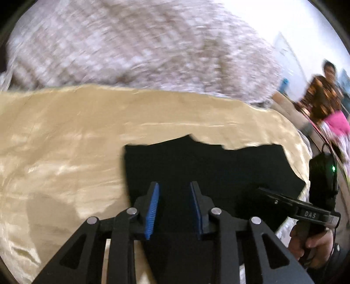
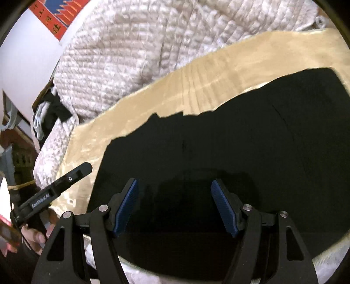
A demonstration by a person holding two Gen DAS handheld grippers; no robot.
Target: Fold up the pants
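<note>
Black pants (image 1: 207, 166) lie flat on a shiny tan sheet (image 1: 65, 131). In the left wrist view my left gripper (image 1: 174, 185) hovers over the pants' left part, and its blue pads (image 1: 152, 209) stand a little apart with nothing pinched between them. The right wrist view shows the pants (image 2: 240, 142) spread wide across the tan sheet (image 2: 196, 76). Above them my right gripper (image 2: 175, 182) is wide open and holds nothing. Each view shows the other gripper's body at its edge, held in a hand (image 1: 312, 240).
A white quilted blanket (image 2: 120, 54) is bunched behind the sheet. A dark clothes heap (image 2: 50, 111) sits at the bed's left edge, below a red poster (image 2: 54, 17) on the wall. A person (image 1: 323, 91) stands at the far right.
</note>
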